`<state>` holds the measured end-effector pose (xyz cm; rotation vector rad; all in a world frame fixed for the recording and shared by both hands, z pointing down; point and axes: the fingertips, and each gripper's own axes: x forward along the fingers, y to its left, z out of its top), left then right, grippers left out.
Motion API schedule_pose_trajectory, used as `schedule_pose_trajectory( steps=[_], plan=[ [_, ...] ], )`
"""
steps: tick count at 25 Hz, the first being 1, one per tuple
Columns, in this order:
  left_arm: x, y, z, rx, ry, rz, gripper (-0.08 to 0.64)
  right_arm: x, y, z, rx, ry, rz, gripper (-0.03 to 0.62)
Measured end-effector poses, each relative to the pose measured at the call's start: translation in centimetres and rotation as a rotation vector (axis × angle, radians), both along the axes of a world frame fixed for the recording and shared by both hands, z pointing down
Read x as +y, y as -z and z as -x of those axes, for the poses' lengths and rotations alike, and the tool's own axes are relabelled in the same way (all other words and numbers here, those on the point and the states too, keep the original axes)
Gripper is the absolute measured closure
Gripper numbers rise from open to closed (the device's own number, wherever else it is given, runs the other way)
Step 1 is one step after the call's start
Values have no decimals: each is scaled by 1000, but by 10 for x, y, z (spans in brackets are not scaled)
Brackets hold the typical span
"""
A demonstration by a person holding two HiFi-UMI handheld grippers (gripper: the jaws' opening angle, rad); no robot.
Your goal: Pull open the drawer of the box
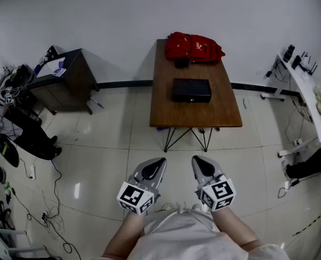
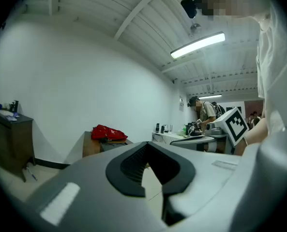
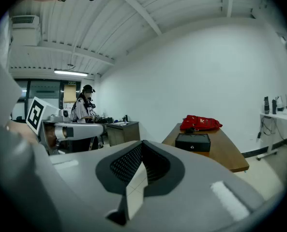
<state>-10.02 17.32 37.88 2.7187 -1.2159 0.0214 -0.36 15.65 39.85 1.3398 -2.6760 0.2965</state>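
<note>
The black box [image 1: 191, 90] sits shut in the middle of a brown wooden table [image 1: 198, 118], its front with a small latch facing me. In the right gripper view the box [image 3: 193, 142] shows far ahead on the table [image 3: 225, 153]. Behind it lies a red bag [image 1: 194, 47]. Both grippers are held close to my body, well short of the table. My left gripper [image 1: 159, 161] and my right gripper [image 1: 197, 160] have their jaws together with nothing between them. In the left gripper view only the red bag [image 2: 108, 132] shows clearly beyond the jaws [image 2: 147, 145].
A dark cabinet [image 1: 63, 80] stands at the back left and a white desk [image 1: 312, 102] with gear at the right. Cables [image 1: 41, 199] trail over the tiled floor at the left. Another person [image 3: 85, 108] stands at a bench in the background.
</note>
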Motion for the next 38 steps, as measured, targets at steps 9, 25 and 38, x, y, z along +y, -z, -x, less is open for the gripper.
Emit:
schedule_pose_trajectory(
  steps=[9, 25, 38],
  plan=[
    [-5, -22, 21, -5, -36, 15, 558, 7, -15, 38, 76, 4, -18, 584],
    [-174, -44, -15, -54, -33, 48, 558, -169, -31, 0, 127, 20, -13, 584],
    [-330, -67, -62, -48, 6, 107, 558, -333, -56, -47, 155, 60, 45, 584]
  ],
)
